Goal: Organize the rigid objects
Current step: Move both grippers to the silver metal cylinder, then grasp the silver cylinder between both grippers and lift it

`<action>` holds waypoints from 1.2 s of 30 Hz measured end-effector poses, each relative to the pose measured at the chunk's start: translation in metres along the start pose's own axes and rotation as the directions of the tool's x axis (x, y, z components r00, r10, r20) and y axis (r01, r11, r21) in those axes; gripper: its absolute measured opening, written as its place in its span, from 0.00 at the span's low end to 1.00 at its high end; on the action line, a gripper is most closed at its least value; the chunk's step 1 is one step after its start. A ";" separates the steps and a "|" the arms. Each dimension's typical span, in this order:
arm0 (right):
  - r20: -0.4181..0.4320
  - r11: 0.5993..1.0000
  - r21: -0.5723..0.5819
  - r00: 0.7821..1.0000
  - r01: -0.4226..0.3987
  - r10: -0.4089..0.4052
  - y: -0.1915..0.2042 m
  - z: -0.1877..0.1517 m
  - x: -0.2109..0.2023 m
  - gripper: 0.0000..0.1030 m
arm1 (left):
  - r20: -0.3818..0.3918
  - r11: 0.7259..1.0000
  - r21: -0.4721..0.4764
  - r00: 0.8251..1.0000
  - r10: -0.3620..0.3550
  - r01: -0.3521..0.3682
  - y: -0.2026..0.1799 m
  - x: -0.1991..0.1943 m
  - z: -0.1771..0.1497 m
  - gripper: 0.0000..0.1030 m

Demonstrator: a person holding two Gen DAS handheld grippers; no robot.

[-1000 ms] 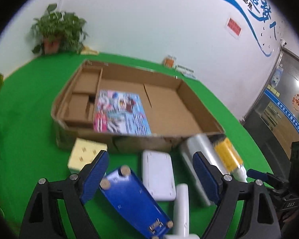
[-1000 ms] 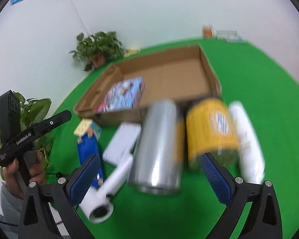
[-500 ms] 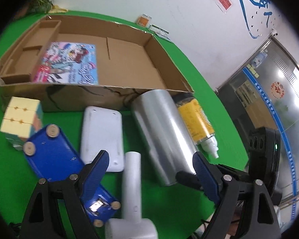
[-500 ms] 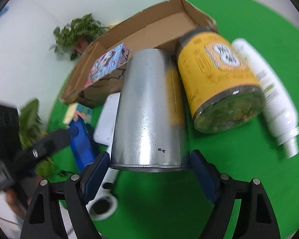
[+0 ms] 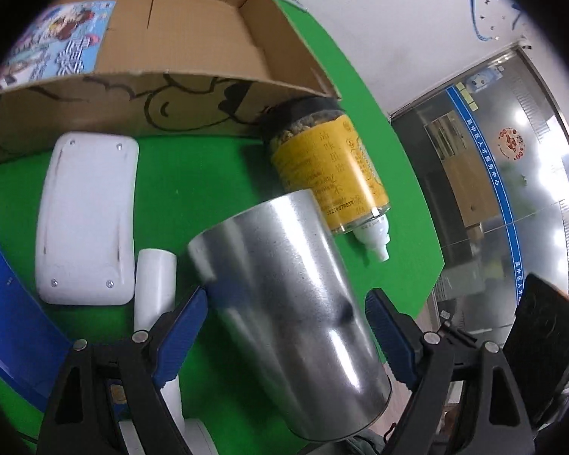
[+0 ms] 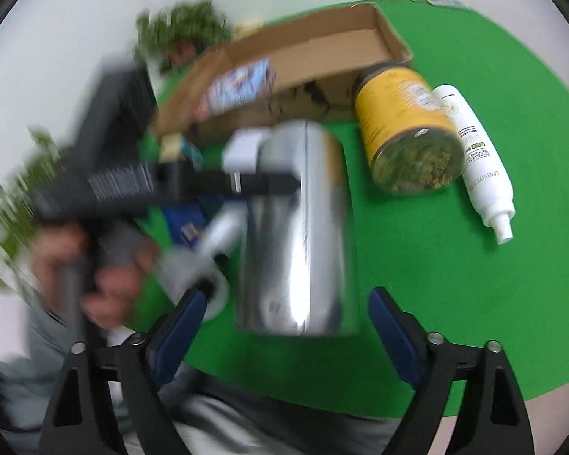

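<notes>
Your left gripper [image 5: 284, 333] is straddling the metal can [image 5: 288, 303], jaws wide, pads apart from its sides. Your right gripper [image 6: 284, 326] is gaping likewise; bare green table [image 6: 455, 284] is lying right of it.

Bright, fisheye-warped; right view motion-blurred.

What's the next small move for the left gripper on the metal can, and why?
Probably close the left gripper on the metal can: its open blue pads already sit either side of the can, seemingly without gripping, and the cardboard box has bare floor.
</notes>
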State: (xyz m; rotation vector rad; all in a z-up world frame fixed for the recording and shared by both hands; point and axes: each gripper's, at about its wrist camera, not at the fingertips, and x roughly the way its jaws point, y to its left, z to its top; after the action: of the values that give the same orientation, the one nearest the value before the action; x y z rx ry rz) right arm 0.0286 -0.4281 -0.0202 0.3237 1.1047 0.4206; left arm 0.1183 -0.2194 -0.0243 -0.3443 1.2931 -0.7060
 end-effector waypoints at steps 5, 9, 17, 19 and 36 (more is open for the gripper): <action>-0.101 0.993 0.081 0.991 -0.081 0.089 -0.027 0.021 0.028 0.75 | -0.030 0.999 -0.038 0.999 -0.037 0.036 0.003 0.008 0.000 0.83; -0.147 0.992 0.080 0.983 -0.097 0.108 -0.023 0.027 0.051 0.78 | -0.005 1.000 -0.027 1.000 -0.007 0.007 0.003 0.003 0.000 0.83; -0.180 0.997 0.031 0.981 -0.069 0.073 -0.005 0.036 0.070 0.82 | 0.010 1.000 -0.001 1.000 0.017 -0.017 -0.005 0.003 -0.002 0.83; -0.175 0.997 0.052 0.982 -0.055 0.063 -0.002 0.037 0.073 0.82 | 0.023 1.000 0.010 0.999 0.023 -0.023 -0.008 0.000 -0.002 0.81; 0.142 0.960 -0.280 0.989 0.001 0.040 0.102 0.200 0.001 0.81 | 0.403 0.952 0.225 0.909 0.102 -0.206 -0.072 -0.157 0.122 0.80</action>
State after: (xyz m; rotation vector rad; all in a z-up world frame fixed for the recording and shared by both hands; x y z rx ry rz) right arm 0.1935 -0.3470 0.1084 0.1136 0.8856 0.5552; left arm 0.1970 -0.1894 0.1696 -0.1496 0.8258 -0.6263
